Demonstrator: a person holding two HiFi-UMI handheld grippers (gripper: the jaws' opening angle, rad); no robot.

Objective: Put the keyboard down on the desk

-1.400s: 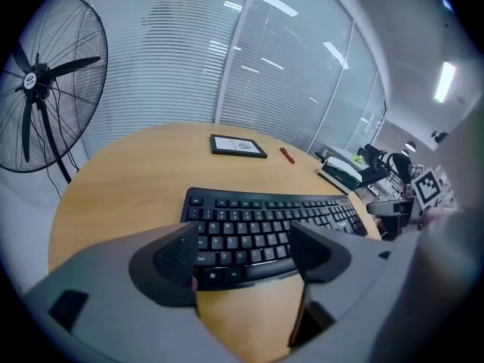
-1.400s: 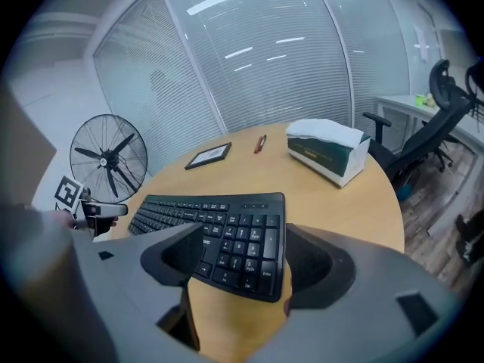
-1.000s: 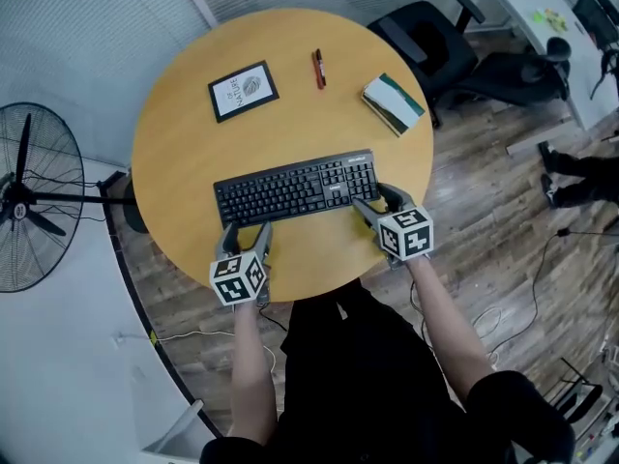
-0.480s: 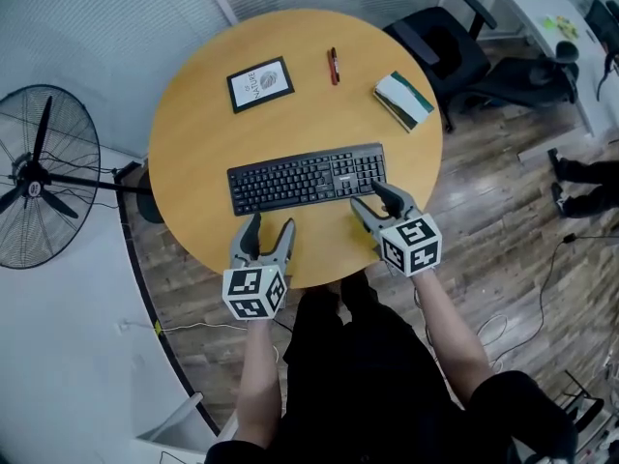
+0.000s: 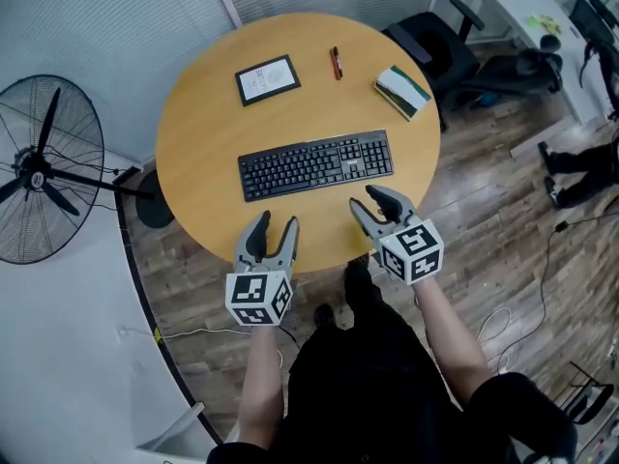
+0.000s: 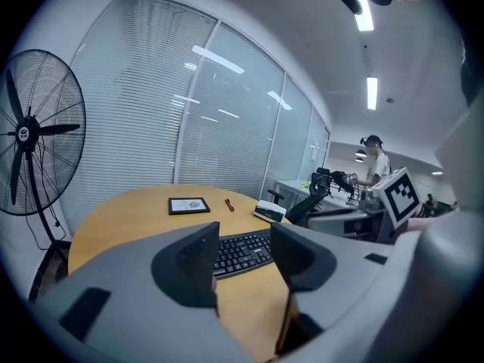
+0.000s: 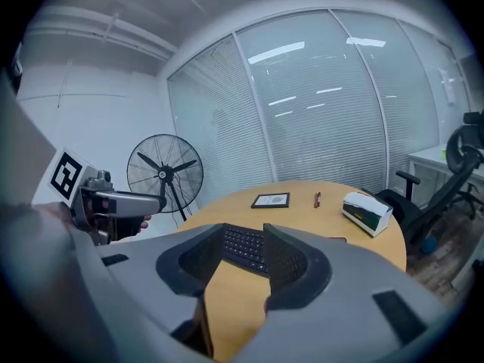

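Black full-size computer keyboard [image 5: 316, 163] lies flat on the round light-wood desk [image 5: 208, 129], near its middle, long side across the person's front, well inside the rim and apart from both tools. Left grey two-jaw gripper [image 5: 275, 224] hangs at the near edge of the desk, short of the keyboard's left end. Its jaws are partly apart and closing, and its own view shows only bare desk and the keyboard beyond between them. Right grey two-jaw gripper [image 5: 371, 201] stands likewise short of the keyboard's right end, jaws partly apart and closing, with nothing in the gap. Neither tool touches the keyboard. Judgement: the placing looks done, and the step in hand is a clean release and clearance. To do it well, keep both grippers low and level and draw them straight toward the body, so that no jaw tip catches the keyboard's front edge and skews it. Confirm that the keyboard sits square with no corner raised. The black-framed picture [image 5: 267, 79], red pen [image 5: 336, 63] and green-and-white box [image 5: 402, 90] lie well apart at the far side and pose no obstruction.
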